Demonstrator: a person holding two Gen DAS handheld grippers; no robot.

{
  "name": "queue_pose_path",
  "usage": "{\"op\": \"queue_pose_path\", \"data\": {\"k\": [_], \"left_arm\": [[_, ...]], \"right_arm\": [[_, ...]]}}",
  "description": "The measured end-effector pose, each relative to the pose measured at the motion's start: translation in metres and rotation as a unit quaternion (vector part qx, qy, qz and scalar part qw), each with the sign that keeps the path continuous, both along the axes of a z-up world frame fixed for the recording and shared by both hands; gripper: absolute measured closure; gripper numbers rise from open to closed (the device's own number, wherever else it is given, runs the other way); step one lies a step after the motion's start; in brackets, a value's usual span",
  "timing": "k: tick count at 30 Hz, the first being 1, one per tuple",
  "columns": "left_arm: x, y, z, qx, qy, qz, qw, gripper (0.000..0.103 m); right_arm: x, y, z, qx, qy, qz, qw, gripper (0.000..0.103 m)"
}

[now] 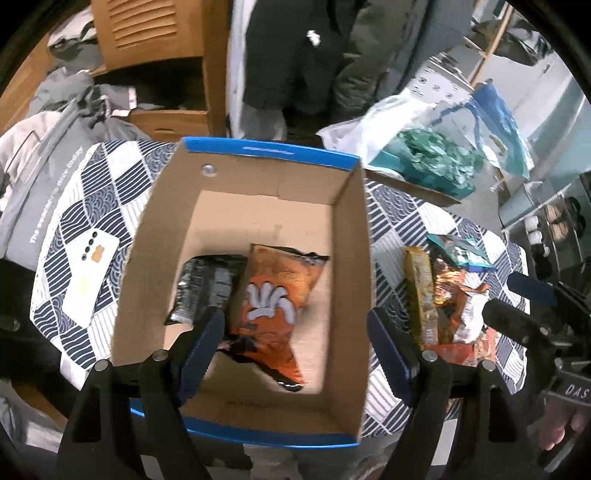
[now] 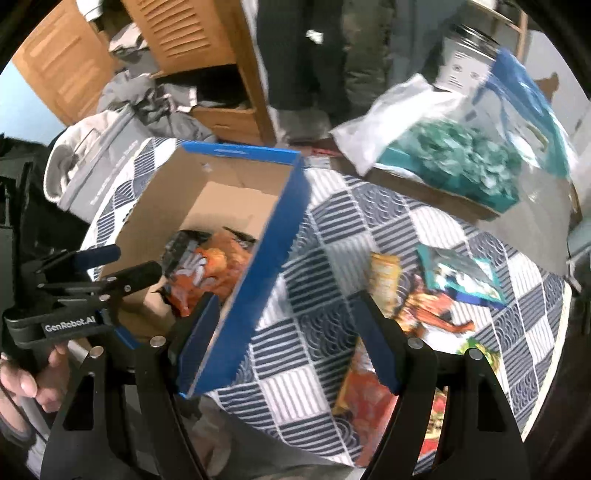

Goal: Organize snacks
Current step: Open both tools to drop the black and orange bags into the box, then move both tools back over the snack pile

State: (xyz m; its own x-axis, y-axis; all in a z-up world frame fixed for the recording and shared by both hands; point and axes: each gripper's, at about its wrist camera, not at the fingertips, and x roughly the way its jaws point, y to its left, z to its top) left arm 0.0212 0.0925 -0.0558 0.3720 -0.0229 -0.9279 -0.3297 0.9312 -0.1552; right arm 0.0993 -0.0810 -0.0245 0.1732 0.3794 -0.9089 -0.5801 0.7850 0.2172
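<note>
An open cardboard box [image 1: 343,229] with a blue rim stands on the patterned table; it also shows in the right wrist view [image 2: 273,236]. Inside lie an orange snack bag [image 1: 277,291] and a black packet [image 1: 207,284]. My left gripper [image 1: 295,350] is open and empty, above the box's near end. My right gripper [image 2: 288,347] is open and empty, over the table just right of the box. Loose snack packets [image 2: 417,306] lie on the table to the right; they also show in the left wrist view [image 1: 443,295], with a teal packet [image 2: 461,277] among them.
A white phone [image 1: 88,273] lies on the tablecloth [image 2: 332,229] left of the box. A clear bag with teal contents [image 2: 461,166] sits on a cardboard piece at the back right. Clothes and a wooden cabinet [image 1: 155,33] stand behind the table.
</note>
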Motion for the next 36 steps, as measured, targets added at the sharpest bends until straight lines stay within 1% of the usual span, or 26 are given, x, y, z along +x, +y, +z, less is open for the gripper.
{"op": "queue_pose_path", "data": {"k": [10, 15, 17, 20, 29, 36], "left_arm": [[0.014, -0.047, 0.008, 0.005, -0.002, -0.045, 0.9990, 0.022], [0.022, -0.071, 0.005, 0.012, 0.001, -0.067, 0.9977, 0.022], [0.026, -0.082, 0.001, 0.019, 0.008, -0.076, 0.9969, 0.022], [0.031, -0.097, -0.005, 0.018, 0.015, -0.087, 0.9959, 0.022], [0.043, -0.137, -0.011, 0.024, 0.024, -0.114, 0.9929, 0.022], [0.053, -0.156, -0.016, 0.033, 0.028, -0.126, 0.9911, 0.022]], "right_arm": [[0.009, -0.064, 0.007, 0.006, -0.011, -0.047, 0.999, 0.027], [0.010, -0.090, 0.003, 0.006, -0.007, -0.064, 0.998, 0.027], [0.009, -0.098, 0.002, 0.007, -0.006, -0.069, 0.998, 0.027], [0.009, -0.111, 0.001, 0.006, -0.008, -0.073, 0.997, 0.027], [0.015, -0.156, -0.011, -0.004, -0.004, -0.105, 0.994, 0.027], [0.019, -0.192, -0.023, -0.011, 0.004, -0.134, 0.991, 0.027]]}}
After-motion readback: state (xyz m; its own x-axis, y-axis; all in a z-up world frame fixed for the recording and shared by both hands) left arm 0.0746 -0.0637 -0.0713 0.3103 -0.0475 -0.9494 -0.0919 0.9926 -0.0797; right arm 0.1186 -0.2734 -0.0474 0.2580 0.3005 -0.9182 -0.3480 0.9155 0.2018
